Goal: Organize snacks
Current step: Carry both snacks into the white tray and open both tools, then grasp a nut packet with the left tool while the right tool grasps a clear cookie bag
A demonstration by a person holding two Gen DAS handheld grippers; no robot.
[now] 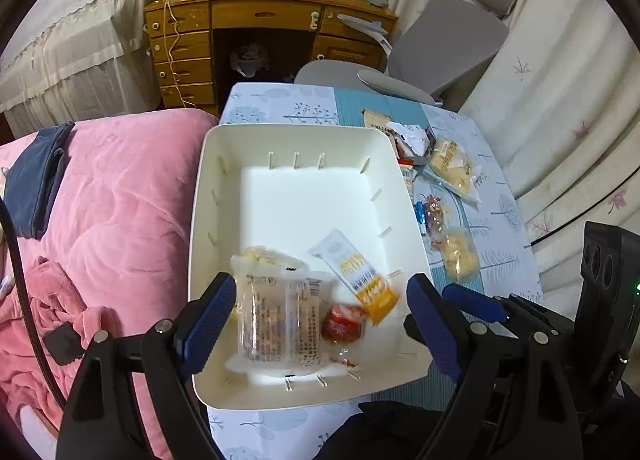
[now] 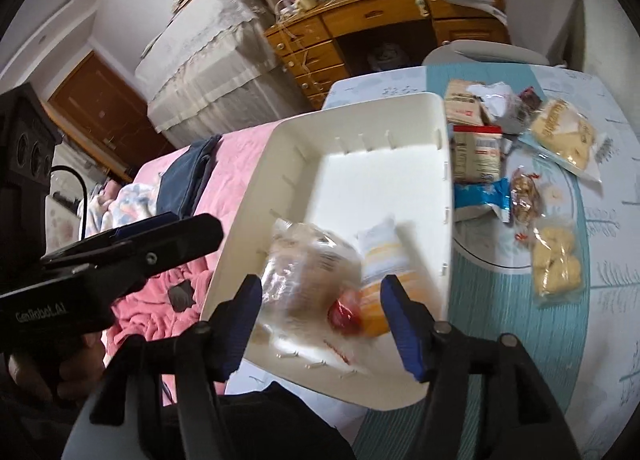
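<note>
Both grippers hang over the near end of the white bin (image 1: 208,195), which sits on the tree-patterned tablecloth (image 1: 280,103) right against the pink blanket (image 1: 120,187); the left gripper (image 1: 320,316) has its blue fingers spread wide with nothing between them, and the right gripper (image 2: 320,320) is spread wide too, gripping nothing; inside the bin, at the near end, lie a clear wrapped pack (image 1: 280,320), a small red sweet (image 1: 342,326) touching its side, and a white-and-orange sachet (image 1: 356,276) lying slantwise just beside them; more snacks wait on the cloth to the right of the bin: a yellow pastry bag (image 1: 454,163), a bag of pale cookies (image 1: 460,256), a blue wrapper (image 2: 484,195) and a clear nut packet (image 2: 526,191), all apart from the bin's wall.
</note>
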